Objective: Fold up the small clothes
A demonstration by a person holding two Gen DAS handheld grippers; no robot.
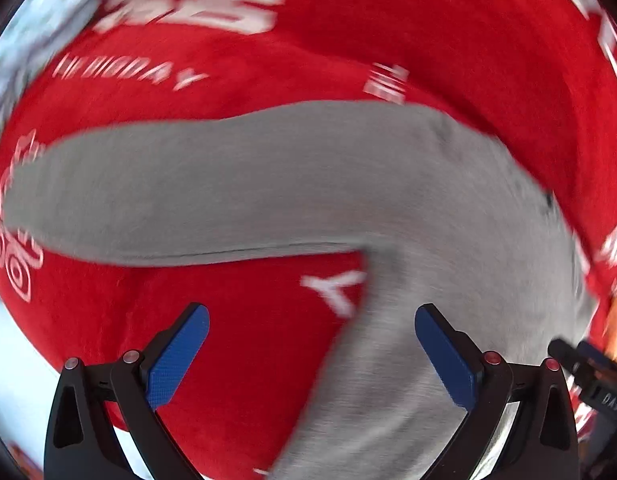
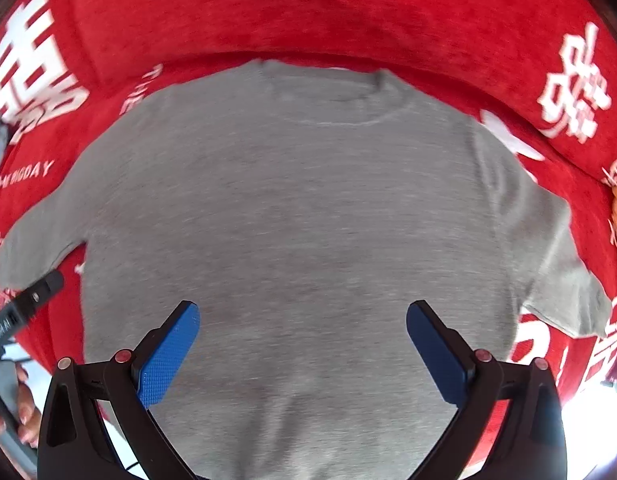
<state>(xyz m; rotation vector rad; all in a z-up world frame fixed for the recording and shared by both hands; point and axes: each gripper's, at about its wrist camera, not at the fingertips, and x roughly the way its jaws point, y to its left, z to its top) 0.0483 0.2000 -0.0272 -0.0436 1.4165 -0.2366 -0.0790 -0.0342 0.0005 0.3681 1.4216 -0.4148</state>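
A small shirt (image 2: 292, 216) lies spread flat on a printed cloth (image 2: 308, 12), its neckline at the far edge, one sleeve reaching out to each side. The right gripper (image 2: 302, 344) hovers above the shirt's near half. The left gripper (image 1: 311, 350) hovers beside the left sleeve (image 1: 188, 188).

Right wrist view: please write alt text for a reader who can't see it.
A grey T-shirt lies spread flat, neckline away from the camera, on a red cloth printed with white characters. The right claw hovers open over its lower half; the left claw's tip shows beside one sleeve.
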